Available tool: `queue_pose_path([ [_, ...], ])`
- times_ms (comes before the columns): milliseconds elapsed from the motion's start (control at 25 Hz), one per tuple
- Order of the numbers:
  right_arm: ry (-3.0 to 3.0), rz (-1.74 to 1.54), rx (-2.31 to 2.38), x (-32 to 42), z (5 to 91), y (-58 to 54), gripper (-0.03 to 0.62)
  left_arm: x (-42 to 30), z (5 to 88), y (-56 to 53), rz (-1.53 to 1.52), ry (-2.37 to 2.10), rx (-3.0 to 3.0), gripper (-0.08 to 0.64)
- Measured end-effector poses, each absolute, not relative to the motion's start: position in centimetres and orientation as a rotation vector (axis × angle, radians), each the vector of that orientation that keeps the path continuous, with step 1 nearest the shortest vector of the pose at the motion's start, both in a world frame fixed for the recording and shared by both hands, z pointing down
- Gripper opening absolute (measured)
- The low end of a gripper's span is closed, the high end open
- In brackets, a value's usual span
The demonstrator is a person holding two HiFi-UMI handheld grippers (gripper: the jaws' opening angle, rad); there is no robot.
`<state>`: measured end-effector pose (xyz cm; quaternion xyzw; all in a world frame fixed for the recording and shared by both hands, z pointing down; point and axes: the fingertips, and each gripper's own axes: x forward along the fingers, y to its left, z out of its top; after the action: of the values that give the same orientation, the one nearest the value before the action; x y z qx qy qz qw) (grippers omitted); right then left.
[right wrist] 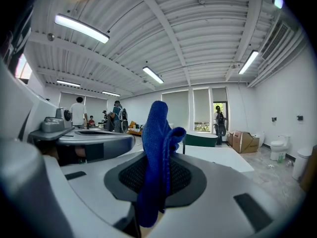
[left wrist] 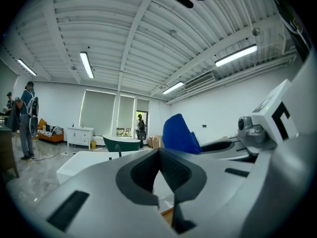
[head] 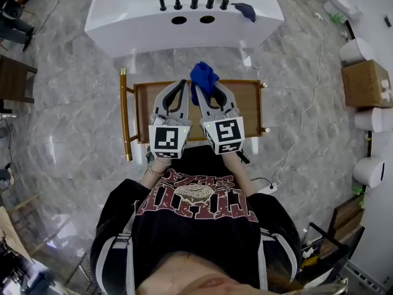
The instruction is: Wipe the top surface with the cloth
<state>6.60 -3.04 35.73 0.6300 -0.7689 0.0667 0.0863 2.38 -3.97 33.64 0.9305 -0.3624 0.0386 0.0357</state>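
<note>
The right claw (right wrist: 158, 168) pinches a crumpled blue woven cloth (right wrist: 156, 128). The left claw (left wrist: 159, 151) is pressed together and empty. Both are above the brown wooden worktop (head: 247, 103).

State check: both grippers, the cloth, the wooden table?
blue cloth: bunched, pinched in the jaws, sticking up past them.
right gripper: shut on the blue cloth.
left gripper: shut, nothing between the jaws.
wooden table: top bare where it shows, under both grippers.
</note>
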Motion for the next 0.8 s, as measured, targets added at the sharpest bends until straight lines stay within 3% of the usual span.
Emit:
queue_pose_path([
  [800,-2.33,0.199,1.805,5.0,36.1,-3.2,0.089,1.0,33.9,-4.2,0.128,-1.19,2.815,0.048],
])
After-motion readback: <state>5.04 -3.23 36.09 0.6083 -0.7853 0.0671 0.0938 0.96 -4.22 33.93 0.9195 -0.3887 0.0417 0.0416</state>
